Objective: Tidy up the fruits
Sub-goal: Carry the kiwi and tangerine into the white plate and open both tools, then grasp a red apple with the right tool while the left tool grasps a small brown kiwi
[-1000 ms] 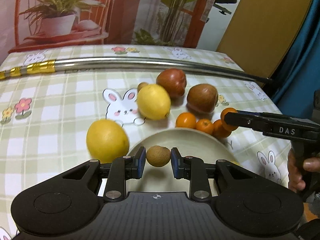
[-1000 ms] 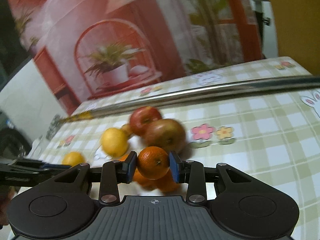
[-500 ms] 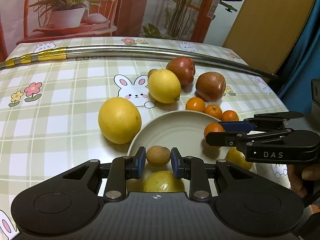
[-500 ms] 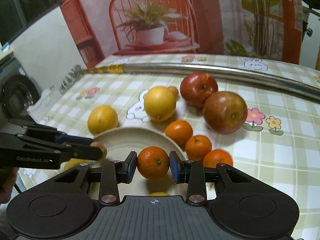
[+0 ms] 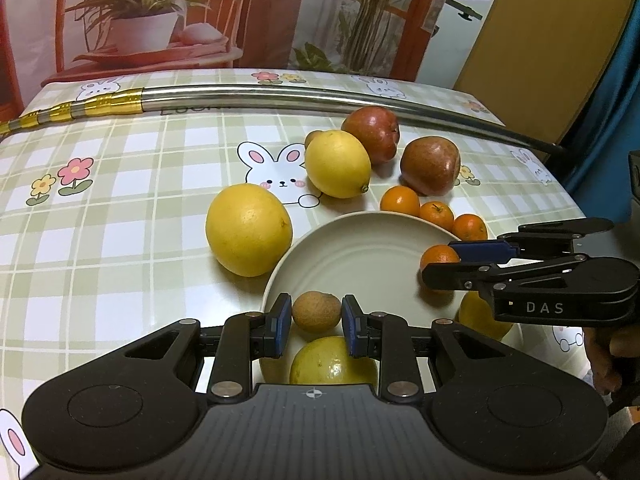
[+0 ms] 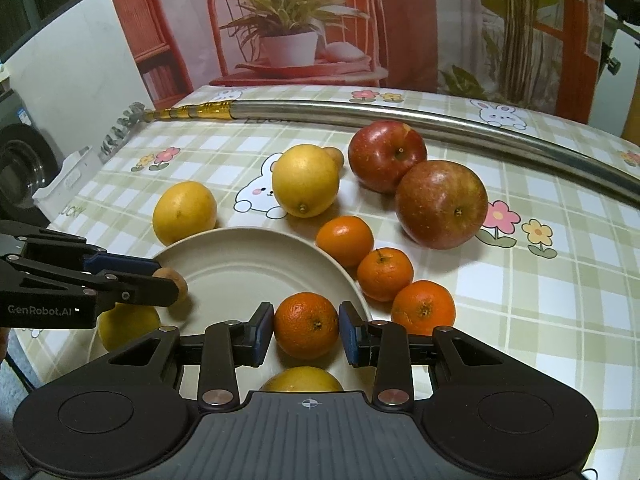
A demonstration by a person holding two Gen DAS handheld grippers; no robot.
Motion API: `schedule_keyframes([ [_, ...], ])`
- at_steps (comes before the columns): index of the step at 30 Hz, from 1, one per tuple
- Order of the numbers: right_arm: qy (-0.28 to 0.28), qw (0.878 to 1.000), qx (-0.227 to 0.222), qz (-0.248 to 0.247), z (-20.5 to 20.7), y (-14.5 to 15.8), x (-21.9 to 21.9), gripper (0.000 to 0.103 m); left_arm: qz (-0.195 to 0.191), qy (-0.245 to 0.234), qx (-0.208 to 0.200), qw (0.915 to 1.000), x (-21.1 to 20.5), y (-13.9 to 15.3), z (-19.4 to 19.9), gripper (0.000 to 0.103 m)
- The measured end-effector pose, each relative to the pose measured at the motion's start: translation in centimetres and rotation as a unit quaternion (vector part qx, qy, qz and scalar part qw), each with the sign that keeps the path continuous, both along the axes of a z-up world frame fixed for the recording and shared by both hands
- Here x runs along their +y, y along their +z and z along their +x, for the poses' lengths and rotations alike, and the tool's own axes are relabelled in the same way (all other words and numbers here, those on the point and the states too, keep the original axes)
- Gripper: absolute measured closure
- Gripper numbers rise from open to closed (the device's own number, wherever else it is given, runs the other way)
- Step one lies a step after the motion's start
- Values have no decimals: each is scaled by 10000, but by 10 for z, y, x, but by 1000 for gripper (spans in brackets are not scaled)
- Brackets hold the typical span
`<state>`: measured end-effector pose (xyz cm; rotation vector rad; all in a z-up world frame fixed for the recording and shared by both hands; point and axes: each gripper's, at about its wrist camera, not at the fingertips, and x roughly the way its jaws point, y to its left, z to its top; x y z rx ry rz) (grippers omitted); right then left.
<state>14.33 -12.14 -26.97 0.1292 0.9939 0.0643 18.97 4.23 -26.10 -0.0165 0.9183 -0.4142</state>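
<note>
Left fingers (image 5: 316, 326) grip one brown fruit (image 5: 316, 311), right fingers (image 6: 306, 334) one mandarin (image 6: 306, 325); three mandarins (image 6: 385, 274) beside plate (image 6: 240, 248)

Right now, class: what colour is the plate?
Plain cream plate, clearest in the right wrist view.

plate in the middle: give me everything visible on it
The plate is round, pale cream, matte like ceramic or melamine, with a low raised rim and faint concentric rings inside. It sits flat on the checked tablecloth. No fruit clearly rests on it. The left tool holds a small brown fruit over its near edge; the right tool holds an orange over its right side. Three oranges curve just outside its rim.
</note>
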Motion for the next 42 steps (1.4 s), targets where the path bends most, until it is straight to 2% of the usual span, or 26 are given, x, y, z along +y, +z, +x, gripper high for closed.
schedule_keyframes([
  [7, 32, 9998, 32, -191, -1, 2, 1, 70, 10, 122, 9, 9999, 4, 0, -1, 74],
  [24, 84, 9996, 35, -253, -3, 0, 3, 68, -99, 203, 159, 9996, 7, -4, -3, 74],
  [33, 29, 9999, -96, -78, -6, 9, -1, 66, -448, 208, 130, 9987, 11, 7, -5, 74],
  [42, -212, 9989, -406, 36, -6, 30, -18, 66, -792, 313, -75, 9963, 24, 37, 5, 74],
])
